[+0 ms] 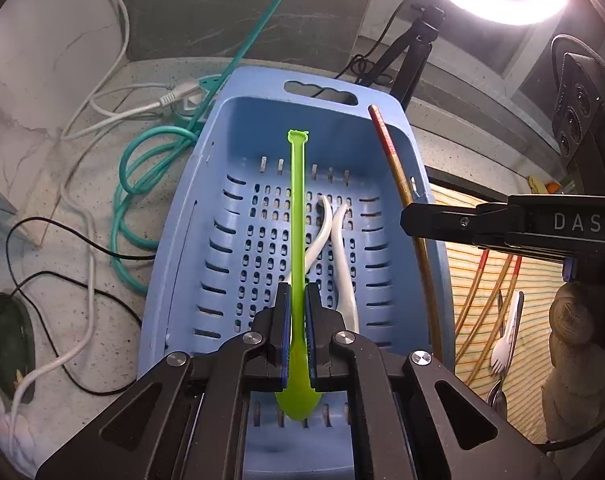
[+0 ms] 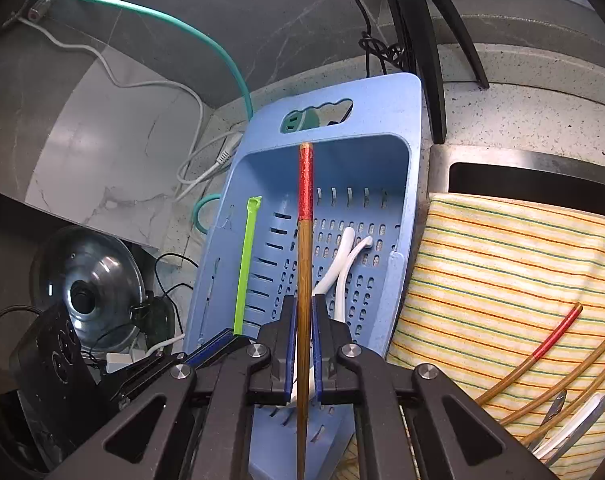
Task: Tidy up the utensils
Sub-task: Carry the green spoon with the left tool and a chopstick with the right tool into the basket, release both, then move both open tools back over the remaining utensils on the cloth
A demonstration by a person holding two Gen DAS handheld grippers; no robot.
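A blue slotted basket (image 1: 382, 128) (image 2: 398, 184) stands on the counter with two white plastic utensils (image 1: 344, 264) (image 2: 344, 256) lying in it. My left gripper (image 1: 297, 300) is shut on a green plastic spoon (image 1: 297, 216), held lengthwise over the basket, bowl end toward the camera. The spoon also shows in the right wrist view (image 2: 246, 256). My right gripper (image 2: 303, 312) is shut on a brown chopstick with a red end (image 2: 304, 240), held over the basket. It shows along the basket's right rim in the left wrist view (image 1: 398, 168).
A yellow striped cloth (image 2: 502, 264) (image 1: 482, 280) lies right of the basket with more chopsticks (image 2: 542, 344), a white fork (image 1: 502, 344) and metal utensils. Teal and white cables (image 1: 142, 168) lie to the left. A pot lid (image 2: 88, 276) and tripod legs (image 2: 426, 40) stand nearby.
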